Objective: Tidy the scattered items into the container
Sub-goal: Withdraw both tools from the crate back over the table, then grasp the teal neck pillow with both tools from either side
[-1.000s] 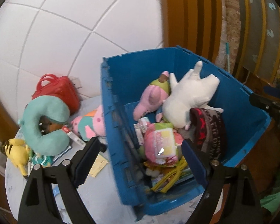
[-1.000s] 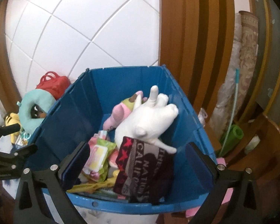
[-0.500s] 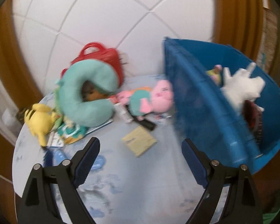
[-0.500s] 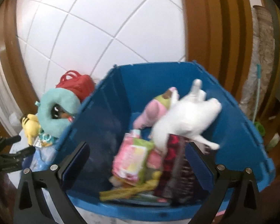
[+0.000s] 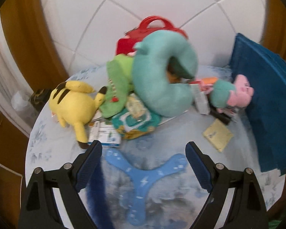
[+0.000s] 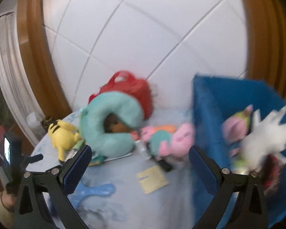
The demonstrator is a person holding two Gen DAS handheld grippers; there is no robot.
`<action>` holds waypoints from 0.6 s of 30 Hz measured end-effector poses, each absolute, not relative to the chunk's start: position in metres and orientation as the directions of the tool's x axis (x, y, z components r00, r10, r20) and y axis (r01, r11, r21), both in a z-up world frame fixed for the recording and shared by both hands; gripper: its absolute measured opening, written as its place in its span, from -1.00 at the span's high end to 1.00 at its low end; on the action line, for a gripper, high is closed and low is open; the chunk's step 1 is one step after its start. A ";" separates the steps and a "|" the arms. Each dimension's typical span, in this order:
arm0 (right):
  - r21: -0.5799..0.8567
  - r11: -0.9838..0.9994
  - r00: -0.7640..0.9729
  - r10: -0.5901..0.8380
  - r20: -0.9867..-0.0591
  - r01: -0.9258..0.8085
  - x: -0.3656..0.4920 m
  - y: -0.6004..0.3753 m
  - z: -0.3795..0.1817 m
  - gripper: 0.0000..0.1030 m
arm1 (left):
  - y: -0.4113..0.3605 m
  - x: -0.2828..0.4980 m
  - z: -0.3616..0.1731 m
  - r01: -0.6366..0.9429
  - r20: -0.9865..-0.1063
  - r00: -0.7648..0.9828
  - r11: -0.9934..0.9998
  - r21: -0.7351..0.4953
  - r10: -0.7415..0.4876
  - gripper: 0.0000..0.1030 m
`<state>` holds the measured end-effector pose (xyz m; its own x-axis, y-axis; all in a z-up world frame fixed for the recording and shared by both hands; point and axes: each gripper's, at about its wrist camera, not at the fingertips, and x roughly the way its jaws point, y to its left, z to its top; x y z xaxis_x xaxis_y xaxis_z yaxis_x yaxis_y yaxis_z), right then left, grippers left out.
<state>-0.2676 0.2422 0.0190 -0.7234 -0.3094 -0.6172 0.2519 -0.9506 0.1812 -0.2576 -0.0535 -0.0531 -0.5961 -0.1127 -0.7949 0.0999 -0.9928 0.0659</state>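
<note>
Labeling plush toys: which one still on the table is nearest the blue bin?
The pink pig plush in the teal outfit; its head lies right beside the blue bin wall. The yellow plush lies at the far side, past the teal neck pillow.

Yellow plush (image 5: 72, 103) with black stripes, teal neck pillow (image 5: 162, 80), red bag (image 5: 141, 36), blue container (image 6: 228, 103)

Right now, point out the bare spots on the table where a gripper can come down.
Bare tabletop lies between the blue boomerang, the yellow card and the teal neck pillow. Crowded: the pile from the yellow plush across to the pink plush against the blue bin.
</note>
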 end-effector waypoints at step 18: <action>0.176 -0.949 -0.544 -0.295 -0.785 0.260 -0.414 0.173 -0.074 -1.00 | -0.077 -0.388 -0.092 0.209 -0.830 -0.543 -0.978 0.012 -0.126 -0.74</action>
<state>-0.4144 0.1732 -0.0736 -0.5443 -0.2947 -0.7855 0.2597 -0.9495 0.1762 -0.3880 -0.0766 -0.0918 -0.5431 -0.1257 -0.8302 0.2087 -0.9779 0.0115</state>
